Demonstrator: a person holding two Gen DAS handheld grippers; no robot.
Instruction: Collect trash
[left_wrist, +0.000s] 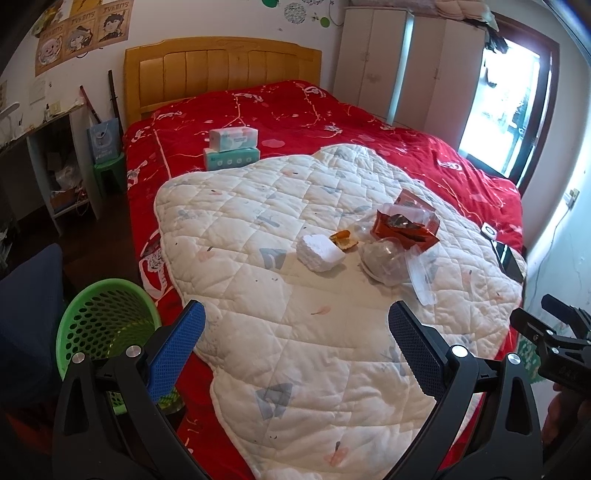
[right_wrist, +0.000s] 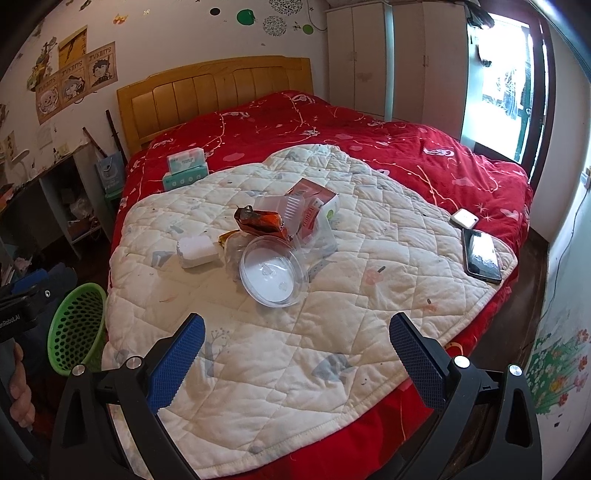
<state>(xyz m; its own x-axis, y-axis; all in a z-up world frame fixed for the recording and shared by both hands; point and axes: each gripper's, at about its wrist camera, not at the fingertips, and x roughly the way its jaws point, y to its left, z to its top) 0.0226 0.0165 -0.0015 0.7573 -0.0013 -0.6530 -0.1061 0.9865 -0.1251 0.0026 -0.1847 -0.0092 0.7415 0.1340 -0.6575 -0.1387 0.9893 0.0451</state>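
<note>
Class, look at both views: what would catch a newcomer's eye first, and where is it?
A heap of trash, wrappers and clear plastic tubs, sits mid-way on the white quilt over the red bedspread. A green basket waits beside the bed, near the left tool.

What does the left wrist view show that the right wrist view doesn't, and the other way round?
Only the left wrist view shows the right gripper at its right edge and the left gripper, open over the quilt.

Only the right wrist view shows the right gripper's open jaws, the clear bowl's open mouth, the whole phone, and the wall flower painting.

Both show the trash pile with foam block, orange wrapper and red box, the green basket beside the bed, and the tissue packs.
</note>
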